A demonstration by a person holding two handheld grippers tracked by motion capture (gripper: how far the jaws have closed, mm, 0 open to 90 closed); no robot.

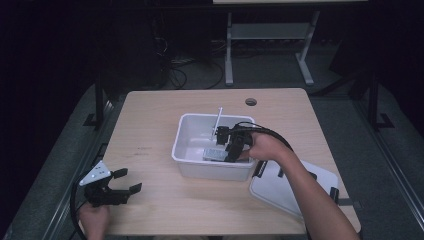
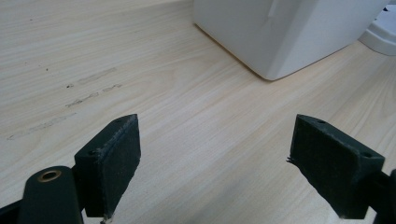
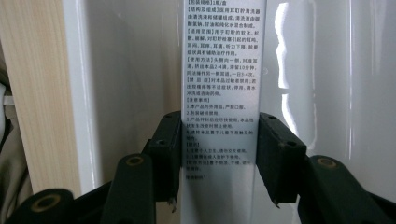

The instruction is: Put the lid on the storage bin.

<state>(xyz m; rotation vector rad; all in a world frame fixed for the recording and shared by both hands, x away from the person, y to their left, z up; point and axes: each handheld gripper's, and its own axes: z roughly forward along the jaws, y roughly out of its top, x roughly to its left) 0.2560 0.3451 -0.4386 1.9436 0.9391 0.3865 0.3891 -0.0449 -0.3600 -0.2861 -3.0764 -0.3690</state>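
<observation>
Right hand-held gripper (image 3: 218, 154) clamps printed box (image 3: 219, 70) inside white bin (image 1: 187, 150).

Glossy white plastic bin (image 1: 186, 150); matt wood-grain table (image 1: 150, 115); box (image 3: 219, 70) perhaps cardboard.

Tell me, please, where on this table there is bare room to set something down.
The widest bare wood lies left of the white bin, up to the idle left gripper, and along the far edge near the round hole. It is crowded inside the bin, where the right gripper grips a printed box, and beside the lid.
</observation>
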